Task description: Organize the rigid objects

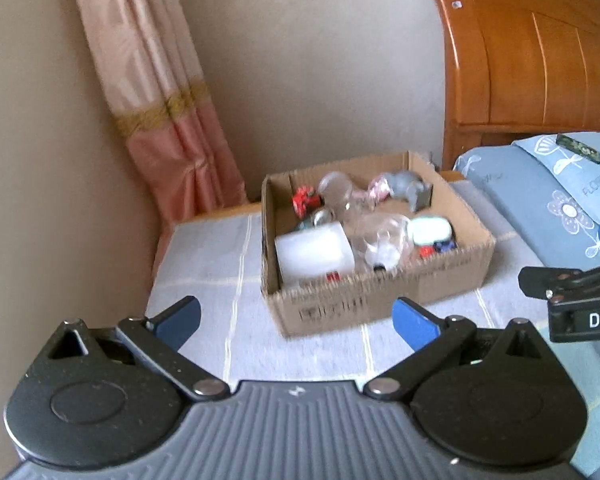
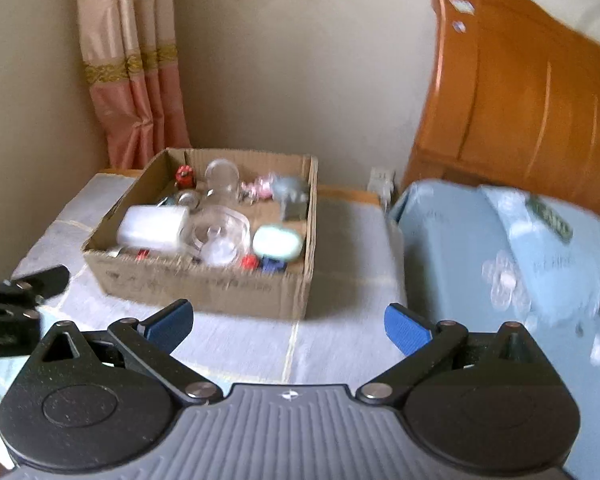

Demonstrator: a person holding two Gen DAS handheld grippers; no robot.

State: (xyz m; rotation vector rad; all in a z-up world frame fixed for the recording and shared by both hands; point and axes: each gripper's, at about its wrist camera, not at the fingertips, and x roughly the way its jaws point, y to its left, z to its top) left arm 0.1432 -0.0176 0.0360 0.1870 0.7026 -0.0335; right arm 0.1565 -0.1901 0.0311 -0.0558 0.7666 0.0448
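Both claws, left claw (image 1: 296, 320) and right claw (image 2: 288, 326), gape empty before the seemingly full cardboard box (image 1: 380, 300).

Both wrist cameras look forward and downward over the bed toward the cardboard box (image 1: 374, 240) (near, not close), the left view from its left, the right from its right; both share box, curtain (image 2: 132, 64), headboard (image 1: 532, 52).

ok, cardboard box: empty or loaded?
Loaded. The open-topped cardboard box holds a white container, clear glass pieces, a mint-lidded case and small toys. No tool is touching it.
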